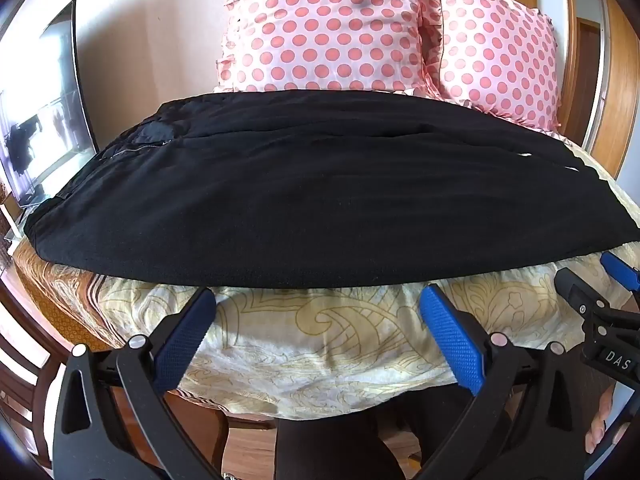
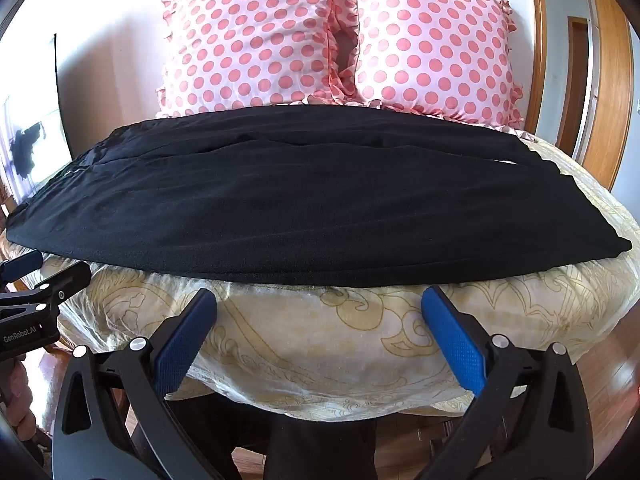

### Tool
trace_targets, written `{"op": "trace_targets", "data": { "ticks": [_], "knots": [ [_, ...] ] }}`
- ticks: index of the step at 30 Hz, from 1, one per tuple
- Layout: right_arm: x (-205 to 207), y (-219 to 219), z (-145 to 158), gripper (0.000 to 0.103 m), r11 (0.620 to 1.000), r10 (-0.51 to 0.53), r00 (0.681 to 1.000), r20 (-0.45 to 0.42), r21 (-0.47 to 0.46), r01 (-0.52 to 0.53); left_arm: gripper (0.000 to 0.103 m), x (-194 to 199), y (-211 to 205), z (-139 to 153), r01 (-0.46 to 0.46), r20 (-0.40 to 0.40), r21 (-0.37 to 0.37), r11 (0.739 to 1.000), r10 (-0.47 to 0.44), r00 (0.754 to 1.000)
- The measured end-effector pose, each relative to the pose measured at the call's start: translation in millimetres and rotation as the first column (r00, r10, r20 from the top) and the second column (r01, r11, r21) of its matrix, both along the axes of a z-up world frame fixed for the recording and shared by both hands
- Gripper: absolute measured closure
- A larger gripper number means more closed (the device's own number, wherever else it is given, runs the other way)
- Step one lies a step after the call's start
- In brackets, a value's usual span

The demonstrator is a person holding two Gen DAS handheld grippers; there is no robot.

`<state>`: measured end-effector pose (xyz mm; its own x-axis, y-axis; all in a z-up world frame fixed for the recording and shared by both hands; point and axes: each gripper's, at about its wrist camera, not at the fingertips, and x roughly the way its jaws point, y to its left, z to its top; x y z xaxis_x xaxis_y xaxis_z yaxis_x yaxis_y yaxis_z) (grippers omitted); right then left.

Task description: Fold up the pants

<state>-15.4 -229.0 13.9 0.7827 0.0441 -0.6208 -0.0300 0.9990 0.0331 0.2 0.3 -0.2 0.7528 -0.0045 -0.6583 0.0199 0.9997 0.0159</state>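
Black pants (image 1: 312, 200) lie flat across the bed, folded lengthwise, waist with zipper to the left, leg ends to the right. They also show in the right wrist view (image 2: 312, 200). My left gripper (image 1: 318, 300) is open and empty, just short of the pants' near edge, above the bedspread. My right gripper (image 2: 320, 302) is open and empty too, just short of the same near edge, further right. The right gripper shows at the right edge of the left wrist view (image 1: 600, 280). The left gripper shows at the left edge of the right wrist view (image 2: 40, 280).
A cream patterned bedspread (image 1: 320, 344) covers the bed and hangs over its near edge. Two pink polka-dot pillows (image 2: 260, 40) (image 2: 436, 48) stand behind the pants. A dark screen (image 1: 44, 112) stands at the left. A wooden door frame (image 2: 600, 80) is at the right.
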Motion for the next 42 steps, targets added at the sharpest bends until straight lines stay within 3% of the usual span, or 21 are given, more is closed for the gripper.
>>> {"op": "trace_targets", "data": {
  "ticks": [42],
  "knots": [
    [0.6, 0.1, 0.1, 0.001, 1.0, 0.001, 1.0, 0.001, -0.001, -0.001, 0.002, -0.6, -5.3, 4.8, 0.002, 0.019, 0.006, 1.0, -0.002, 1.0]
  ]
}}
